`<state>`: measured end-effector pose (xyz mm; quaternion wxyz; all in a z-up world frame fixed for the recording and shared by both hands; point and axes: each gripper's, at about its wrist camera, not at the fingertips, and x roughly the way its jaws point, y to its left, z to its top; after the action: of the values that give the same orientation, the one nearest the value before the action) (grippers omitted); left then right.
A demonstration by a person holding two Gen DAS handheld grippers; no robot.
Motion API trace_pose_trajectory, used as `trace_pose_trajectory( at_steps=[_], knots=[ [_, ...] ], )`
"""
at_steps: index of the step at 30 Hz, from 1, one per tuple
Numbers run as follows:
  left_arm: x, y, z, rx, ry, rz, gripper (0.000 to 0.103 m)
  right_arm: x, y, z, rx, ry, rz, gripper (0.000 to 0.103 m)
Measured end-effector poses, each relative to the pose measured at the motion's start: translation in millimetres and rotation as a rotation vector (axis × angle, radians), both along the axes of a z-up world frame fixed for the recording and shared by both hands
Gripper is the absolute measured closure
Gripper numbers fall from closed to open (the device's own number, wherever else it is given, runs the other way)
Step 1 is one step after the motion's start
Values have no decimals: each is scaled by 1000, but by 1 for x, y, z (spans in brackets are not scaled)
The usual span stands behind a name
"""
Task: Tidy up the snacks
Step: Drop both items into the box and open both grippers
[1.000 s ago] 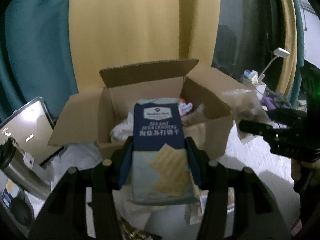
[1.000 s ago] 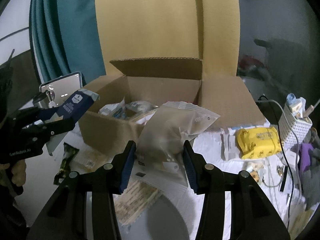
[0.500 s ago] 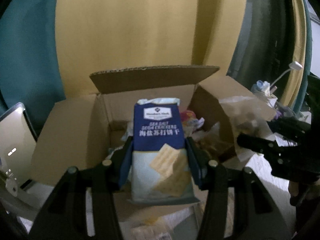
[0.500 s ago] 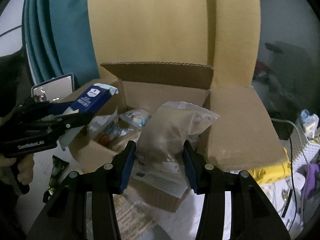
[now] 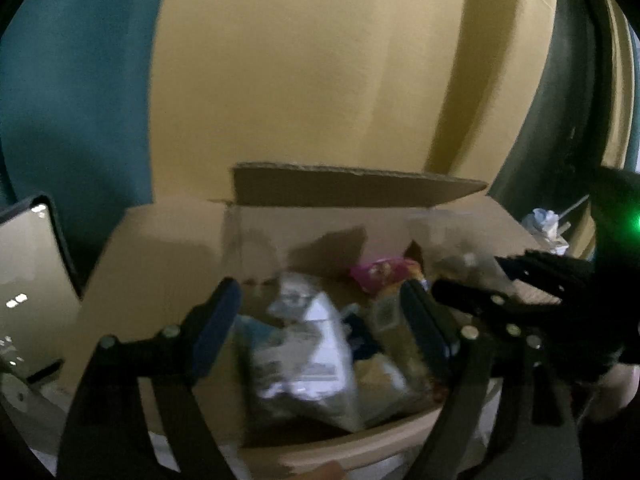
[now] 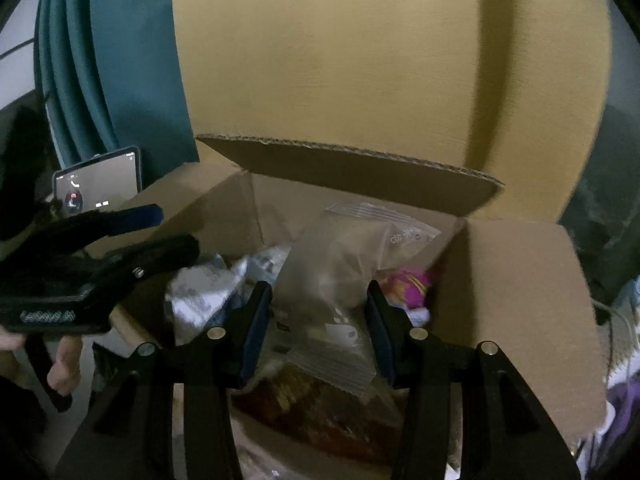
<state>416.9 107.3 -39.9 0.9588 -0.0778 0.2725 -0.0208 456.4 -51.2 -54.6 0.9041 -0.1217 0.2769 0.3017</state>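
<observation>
An open cardboard box [image 5: 168, 264] [image 6: 512, 280] holds several snack packs. My left gripper [image 5: 320, 320] is open and empty above the box; it also shows at the left of the right wrist view [image 6: 160, 232]. The blue and white cracker pack [image 5: 304, 352] lies blurred inside the box below it. My right gripper [image 6: 318, 328] is shut on a clear zip bag [image 6: 344, 280] and holds it over the box's inside. The right gripper shows at the right of the left wrist view [image 5: 472, 280]. A pink pack [image 6: 408, 284] lies in the box's far corner.
A tablet [image 6: 98, 188] stands left of the box, against a teal curtain [image 6: 120, 80]. A yellow curtain [image 6: 360, 60] hangs behind. The box's back flap [image 6: 348, 172] tilts forward over the opening. Clutter lies at the right edge [image 5: 548, 228].
My left gripper has opened and let the cracker pack fall into the box. Both grippers moved forward over the box; the right one still holds the zip bag.
</observation>
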Motion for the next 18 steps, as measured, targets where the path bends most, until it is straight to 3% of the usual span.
trace_pose_trajectory(
  at_steps=[8,9,12,18],
  knots=[
    [-23,37,4,32,-16,89,20,31,48,4,-44,40,-52,52],
    [-26,42,4,28,-13,100,20,34,51,5,-42,43,-56,49],
    [-37,55,4,23,-13,122,20,32,56,14,-25,6,-73,25],
    [-54,59,8,18,-23,135,20,4,51,20,-39,-16,-51,25]
  ],
)
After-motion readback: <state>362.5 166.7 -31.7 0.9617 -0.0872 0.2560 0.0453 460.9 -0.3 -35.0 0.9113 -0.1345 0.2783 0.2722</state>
